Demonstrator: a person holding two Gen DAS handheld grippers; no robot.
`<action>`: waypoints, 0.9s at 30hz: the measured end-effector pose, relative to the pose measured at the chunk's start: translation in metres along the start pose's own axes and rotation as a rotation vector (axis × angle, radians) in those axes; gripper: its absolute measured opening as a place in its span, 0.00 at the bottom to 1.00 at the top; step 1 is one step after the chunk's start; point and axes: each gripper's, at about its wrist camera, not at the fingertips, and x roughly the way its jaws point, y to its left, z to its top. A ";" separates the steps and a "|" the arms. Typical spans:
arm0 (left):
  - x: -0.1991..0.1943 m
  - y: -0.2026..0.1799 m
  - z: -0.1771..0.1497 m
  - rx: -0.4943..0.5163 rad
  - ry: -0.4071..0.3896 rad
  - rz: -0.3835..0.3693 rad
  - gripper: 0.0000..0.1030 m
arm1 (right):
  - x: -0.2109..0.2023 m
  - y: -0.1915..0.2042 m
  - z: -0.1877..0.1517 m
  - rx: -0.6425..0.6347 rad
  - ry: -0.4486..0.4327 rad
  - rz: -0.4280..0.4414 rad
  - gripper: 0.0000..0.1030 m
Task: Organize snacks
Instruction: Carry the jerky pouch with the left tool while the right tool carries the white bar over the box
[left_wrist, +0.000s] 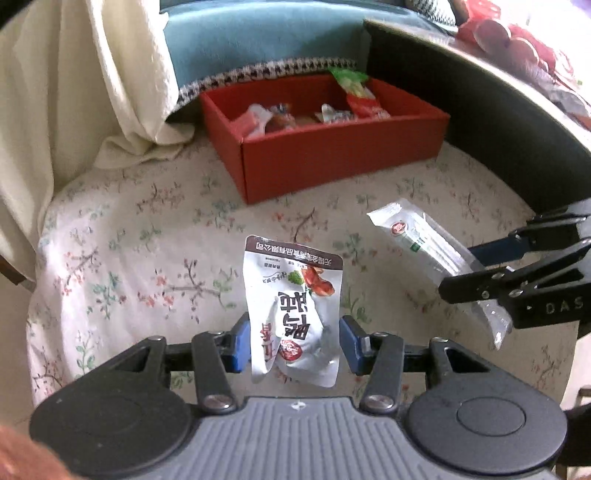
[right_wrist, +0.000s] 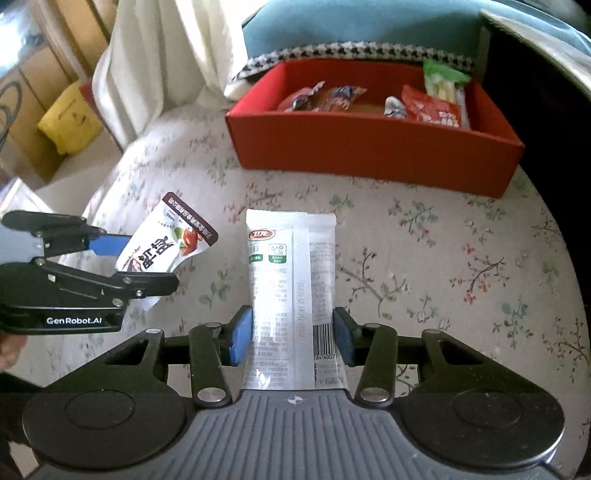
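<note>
My left gripper (left_wrist: 294, 341) is shut on a white snack pouch with a brown top band (left_wrist: 293, 295) and holds it above the floral cloth. It also shows in the right wrist view (right_wrist: 166, 240), at the left. My right gripper (right_wrist: 292, 332) is shut on a long white snack packet (right_wrist: 291, 280), which also shows in the left wrist view (left_wrist: 424, 247), at the right. A red box (left_wrist: 332, 155) stands ahead with several snack packets inside; it also shows in the right wrist view (right_wrist: 369, 144).
A floral tablecloth (right_wrist: 443, 258) covers the round table. A cream cloth (left_wrist: 74, 92) hangs at the left. A blue cushion with houndstooth trim (left_wrist: 258, 48) lies behind the box. A dark panel (left_wrist: 498, 122) stands at the right. A yellow item (right_wrist: 70, 122) and cardboard boxes sit off the table, left.
</note>
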 end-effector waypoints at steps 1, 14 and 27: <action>-0.001 0.000 0.002 0.001 -0.007 0.005 0.41 | -0.001 -0.001 0.001 0.008 -0.007 -0.003 0.52; -0.015 -0.002 0.022 -0.009 -0.092 0.066 0.41 | -0.009 0.002 0.019 0.027 -0.093 -0.046 0.52; -0.017 -0.001 0.051 -0.047 -0.158 0.093 0.41 | -0.022 -0.009 0.043 0.056 -0.194 -0.088 0.52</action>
